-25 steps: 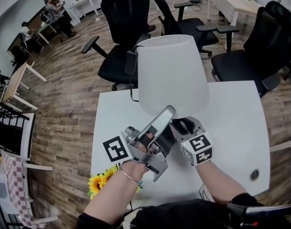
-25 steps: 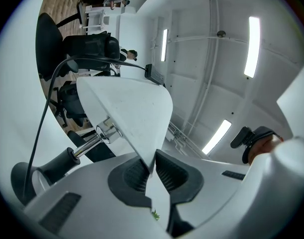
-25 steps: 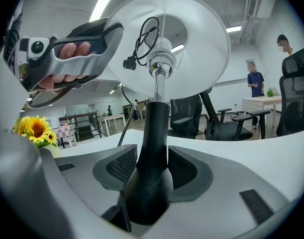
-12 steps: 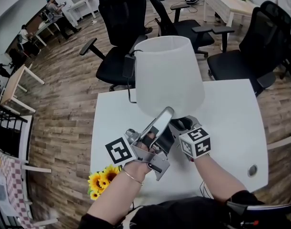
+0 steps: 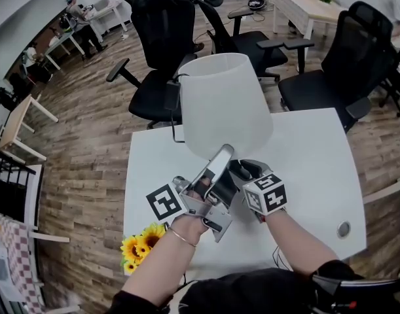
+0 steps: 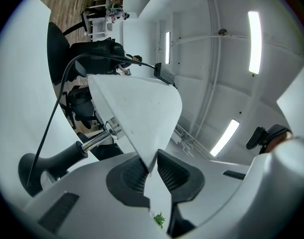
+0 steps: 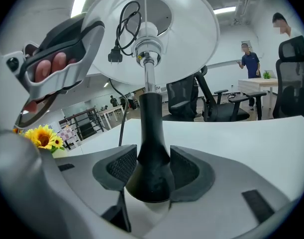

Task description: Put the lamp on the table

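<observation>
A lamp with a white shade [image 5: 222, 103] stands upright on the white table [image 5: 311, 156]. In the head view the shade hides its black base. My left gripper [image 5: 220, 157] reaches up to the shade's lower rim. In the left gripper view the thin rim of the shade [image 6: 137, 113] runs between the jaws of the left gripper [image 6: 154, 171]. They are opening, and a gap shows at the pads. My right gripper [image 5: 244, 170] is under the shade. In the right gripper view the right gripper [image 7: 152, 171] is shut on the flared black lamp base [image 7: 149, 148].
The lamp's black cord and plug [image 5: 173, 97] hang down the shade's left side. Sunflowers [image 5: 137, 247] sit at the table's near left corner. Black office chairs [image 5: 167, 44] [image 5: 330, 70] crowd the far edge. A cable grommet [image 5: 344, 228] lies near right.
Lamp and both grippers have drifted slightly left and away in the view. The lamp stays upright and both grippers stay at it.
</observation>
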`<state>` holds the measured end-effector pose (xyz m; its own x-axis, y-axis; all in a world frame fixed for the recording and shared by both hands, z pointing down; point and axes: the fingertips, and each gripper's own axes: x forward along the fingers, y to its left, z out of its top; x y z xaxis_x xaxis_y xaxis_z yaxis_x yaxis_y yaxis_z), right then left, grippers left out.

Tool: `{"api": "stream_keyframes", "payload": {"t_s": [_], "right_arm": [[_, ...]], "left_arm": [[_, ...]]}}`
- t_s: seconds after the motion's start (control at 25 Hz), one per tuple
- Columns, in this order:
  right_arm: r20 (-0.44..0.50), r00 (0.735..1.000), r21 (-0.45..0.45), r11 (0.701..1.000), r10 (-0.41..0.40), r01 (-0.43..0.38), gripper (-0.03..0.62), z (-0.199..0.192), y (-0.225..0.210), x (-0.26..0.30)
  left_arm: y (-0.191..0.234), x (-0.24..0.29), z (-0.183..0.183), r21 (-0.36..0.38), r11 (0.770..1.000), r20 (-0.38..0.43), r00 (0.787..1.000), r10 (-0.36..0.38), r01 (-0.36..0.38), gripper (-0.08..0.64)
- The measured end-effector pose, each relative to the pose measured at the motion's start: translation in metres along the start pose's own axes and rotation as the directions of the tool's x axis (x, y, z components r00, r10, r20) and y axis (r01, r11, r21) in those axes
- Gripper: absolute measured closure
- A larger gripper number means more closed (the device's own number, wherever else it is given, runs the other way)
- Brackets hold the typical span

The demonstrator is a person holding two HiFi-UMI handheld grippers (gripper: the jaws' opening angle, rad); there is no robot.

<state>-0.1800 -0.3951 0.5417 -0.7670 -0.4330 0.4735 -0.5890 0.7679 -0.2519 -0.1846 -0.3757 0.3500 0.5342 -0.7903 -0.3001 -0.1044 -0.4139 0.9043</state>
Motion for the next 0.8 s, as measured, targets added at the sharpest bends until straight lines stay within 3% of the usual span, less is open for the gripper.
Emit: {"api": "stream_keyframes", "payload": {"t_s": [0.36,0.6,0.8], "right_arm": [[-0.056,0.998,0.033,0.999,-0.023,0.024,0.385,-0.010,-0.003,-0.005],[-0.014,1.000,0.025,1.000,0.005,-0.005,0.423,-0.008,0.003,-0.016],[0.012,1.000,0.036,0.999,-0.017,0.016,0.442,-0.004,0.001,-0.028]], "left_arm": [[0.001,-0.003,-0.004,-0.004,1.000,-0.002,1.000,0.011,-0.011,0.506],[0.004,-0.007,-0.001,-0.014,1.000,0.015,1.000,0.018,-0.018,0.500],[0.004,-0.005,-0.006,-0.012,1.000,-0.003,1.000,0.016,-0.016,0.497]]}}
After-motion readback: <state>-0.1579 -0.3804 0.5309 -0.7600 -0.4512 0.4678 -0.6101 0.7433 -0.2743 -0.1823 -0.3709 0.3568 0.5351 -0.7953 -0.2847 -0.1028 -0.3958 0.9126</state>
